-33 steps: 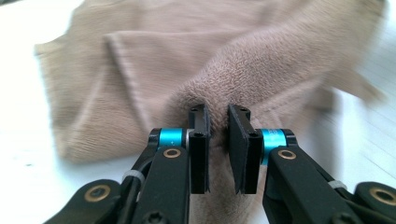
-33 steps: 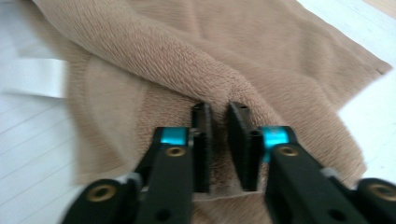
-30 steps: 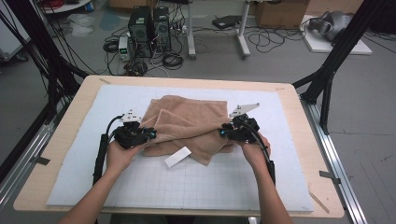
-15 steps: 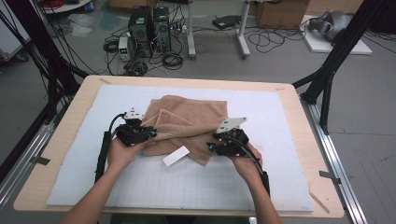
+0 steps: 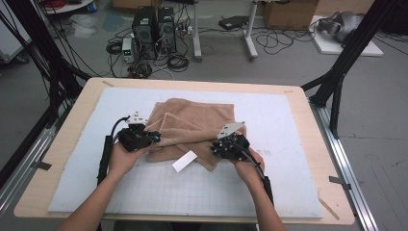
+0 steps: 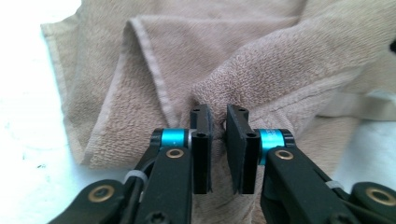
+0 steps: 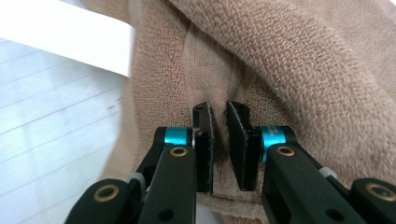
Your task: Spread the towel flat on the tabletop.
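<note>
Mid-mat (image 5: 288, 125), the tan towel (image 5: 197, 118) lies half folded. Left gripper (image 5: 156, 138) pinches the towel's left edge and right gripper (image 5: 214, 150) its near right corner, both jaws having just closed narrow on cloth, likely to lift a fold. A white tag (image 5: 184, 161) lies near. Layer count between the pads (image 6: 201, 122) is hidden.

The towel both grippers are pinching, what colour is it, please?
The towel is light brown, clearest in the left gripper view.
</note>
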Demonstrator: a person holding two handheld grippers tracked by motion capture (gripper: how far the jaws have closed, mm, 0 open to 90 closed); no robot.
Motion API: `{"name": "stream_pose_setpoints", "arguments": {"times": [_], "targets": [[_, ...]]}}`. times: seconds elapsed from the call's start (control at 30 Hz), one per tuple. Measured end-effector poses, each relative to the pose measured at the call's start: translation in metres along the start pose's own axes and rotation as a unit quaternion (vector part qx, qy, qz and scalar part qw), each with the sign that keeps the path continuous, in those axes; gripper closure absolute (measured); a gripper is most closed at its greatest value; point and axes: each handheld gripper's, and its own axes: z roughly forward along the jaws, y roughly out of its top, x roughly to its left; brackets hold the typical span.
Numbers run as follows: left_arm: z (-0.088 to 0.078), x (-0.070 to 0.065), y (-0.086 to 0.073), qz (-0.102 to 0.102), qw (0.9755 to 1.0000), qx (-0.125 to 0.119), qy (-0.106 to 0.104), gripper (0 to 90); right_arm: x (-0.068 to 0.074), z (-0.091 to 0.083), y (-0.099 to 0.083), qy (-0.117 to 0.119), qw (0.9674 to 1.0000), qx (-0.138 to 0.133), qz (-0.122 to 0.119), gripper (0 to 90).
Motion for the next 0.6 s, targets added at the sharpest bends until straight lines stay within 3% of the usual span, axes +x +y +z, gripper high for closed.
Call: {"name": "stream_pose_setpoints", "arguments": {"times": [0.2,0.33,0.47,0.53,0.6], "targets": [[-0.03,-0.018,0.001,0.025,0.999,-0.022,-0.029,82.7,0.007,-0.035,-0.004,0.027,0.999,-0.023,-0.028,81.2],[-0.049,-0.029,-0.001,0.018,0.9975,-0.05,-0.048,83.4,0.017,-0.058,-0.009,0.042,0.9971,-0.045,-0.045,81.1],[-0.062,-0.039,-0.004,0.017,0.996,-0.062,-0.062,84.1,0.028,-0.081,-0.016,0.056,0.9951,-0.061,-0.055,81.1],[-0.069,-0.046,-0.006,0.031,0.9956,-0.063,-0.063,84.2,0.034,-0.091,-0.018,0.057,0.9942,-0.068,-0.061,82.6],[-0.075,-0.052,-0.009,0.031,0.9947,-0.067,-0.072,84.3,0.039,-0.102,-0.02,0.063,0.9926,-0.079,-0.067,82.9]]}}
